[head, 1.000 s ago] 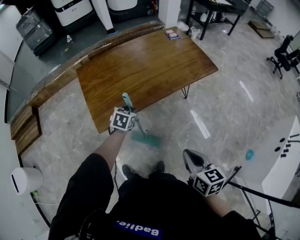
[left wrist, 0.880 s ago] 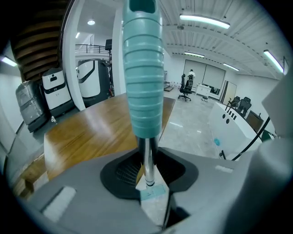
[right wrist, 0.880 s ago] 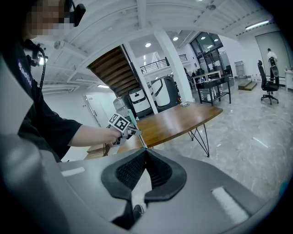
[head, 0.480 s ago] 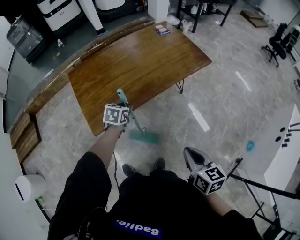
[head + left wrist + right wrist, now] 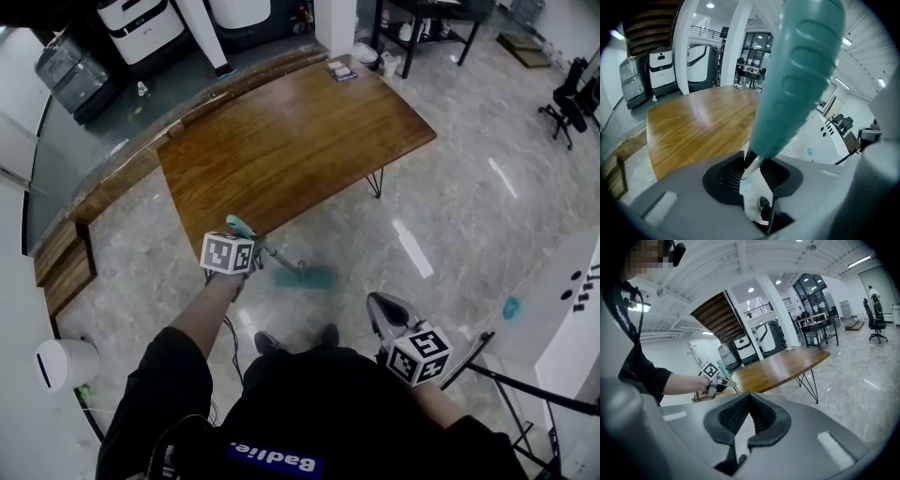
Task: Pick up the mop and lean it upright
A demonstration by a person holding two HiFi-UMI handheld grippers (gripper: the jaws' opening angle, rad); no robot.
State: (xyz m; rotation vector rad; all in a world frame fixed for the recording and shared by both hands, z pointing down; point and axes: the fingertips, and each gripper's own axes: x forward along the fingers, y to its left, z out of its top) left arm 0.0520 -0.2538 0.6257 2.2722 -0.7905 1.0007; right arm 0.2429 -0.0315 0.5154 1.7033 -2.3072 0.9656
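The mop has a teal handle (image 5: 238,226) (image 5: 797,79), a thin metal pole and a flat teal head (image 5: 305,277), which shows blurred down by the floor in front of my shoes. My left gripper (image 5: 253,249) (image 5: 752,164) is shut on the pole just under the handle grip, beside the near corner of the wooden table (image 5: 300,131). The mop slants from the gripper down to the right. From the right gripper view, the left gripper (image 5: 715,380) with the handle shows at left. My right gripper (image 5: 386,314) (image 5: 749,397) hangs low at the right, shut and holding nothing.
White machines (image 5: 141,23) stand beyond the table, with wooden steps (image 5: 66,262) at the left. A white round device (image 5: 64,364) sits on the floor at the near left. A white counter (image 5: 577,309), a black pole (image 5: 525,389) and a teal item (image 5: 511,307) are at the right.
My left gripper has drawn back from the table's corner toward me with the mop in it. The mop head has shifted right and now shows blurred. The right gripper has stayed put.
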